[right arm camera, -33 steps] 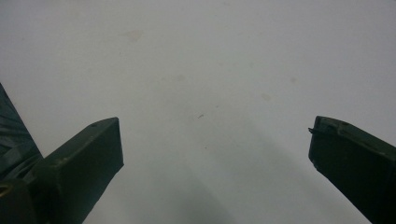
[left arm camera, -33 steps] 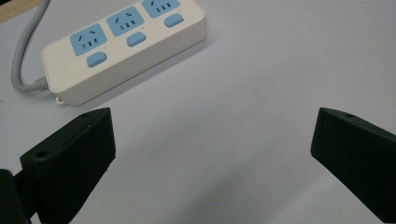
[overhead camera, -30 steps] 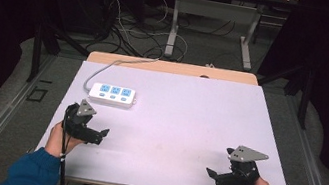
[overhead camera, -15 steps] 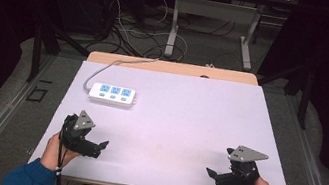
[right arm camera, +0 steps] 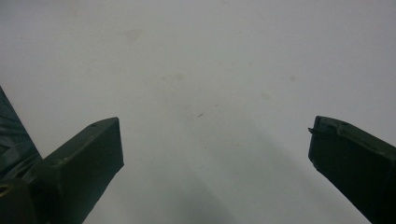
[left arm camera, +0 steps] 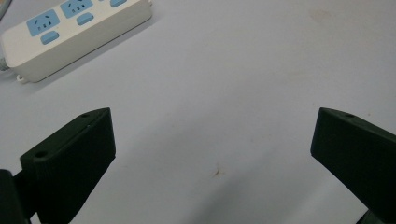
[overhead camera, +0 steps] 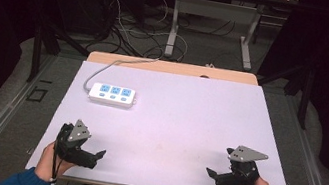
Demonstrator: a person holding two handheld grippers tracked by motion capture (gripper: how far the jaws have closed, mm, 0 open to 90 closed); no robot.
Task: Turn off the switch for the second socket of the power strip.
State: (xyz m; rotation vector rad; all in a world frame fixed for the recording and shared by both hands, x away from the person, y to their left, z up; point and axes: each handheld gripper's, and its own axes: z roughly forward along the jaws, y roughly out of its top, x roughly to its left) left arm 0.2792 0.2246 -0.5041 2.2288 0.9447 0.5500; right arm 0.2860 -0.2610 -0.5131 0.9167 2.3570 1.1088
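Dark floor and tangled cables lie beyond a white table point(overhead camera: 183, 121) that carries little besides a power strip point(overhead camera: 112, 94). Over the last second the left gripper point(overhead camera: 100, 155) has drawn back toward the person and down to the table's near edge, so the strip now sits well ahead of it and slightly to its left, no longer just in front. In the left gripper view the strip point(left arm camera: 74, 32) lies at the upper left, far beyond the jaw tips, with bare table between. Those jaws stand wide apart with nothing between them.

The right gripper point(overhead camera: 210, 172) has stayed where it was, low at the near right of the table, pointing inward across the bare surface toward the left one. Its jaws are also spread wide and hold nothing; ahead of them is plain tabletop with a few faint marks, possibly stains, though the view is too soft to be sure.

Judging by the retreat, the left hand is settling into a rest or start pose rather than closing on the strip. Any work on the strip would need a fresh reach forward and leftward from that gripper.
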